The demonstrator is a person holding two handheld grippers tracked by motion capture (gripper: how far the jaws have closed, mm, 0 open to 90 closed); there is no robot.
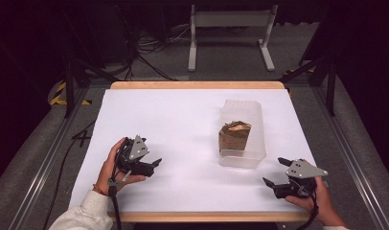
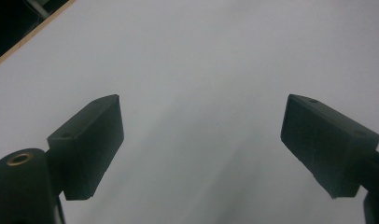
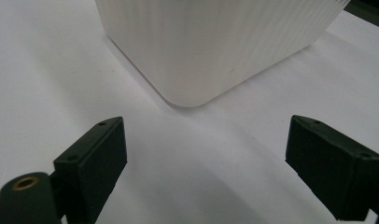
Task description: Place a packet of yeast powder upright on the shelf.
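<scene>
While the white counter (image 1: 183, 120) lies mostly bare, the work looks barely begun. Sitting right of centre is a translucent plastic container (image 1: 257, 125), and inside it stands a brown, crumpled packet (image 1: 234, 135), leaning near the front wall. Nothing is being held yet! On the near right, the right hand-held gripper (image 1: 277, 170) rests low with its jaws spread wide, pointing at the container's rounded corner (image 3: 187, 88), near but apart. Over on the near left, the left hand-held gripper (image 1: 154, 164) also stands wide apart and empty, with plain counter (image 2: 201, 70) ahead of it. Reaching, gripping and moving anything all seem left to do.
</scene>
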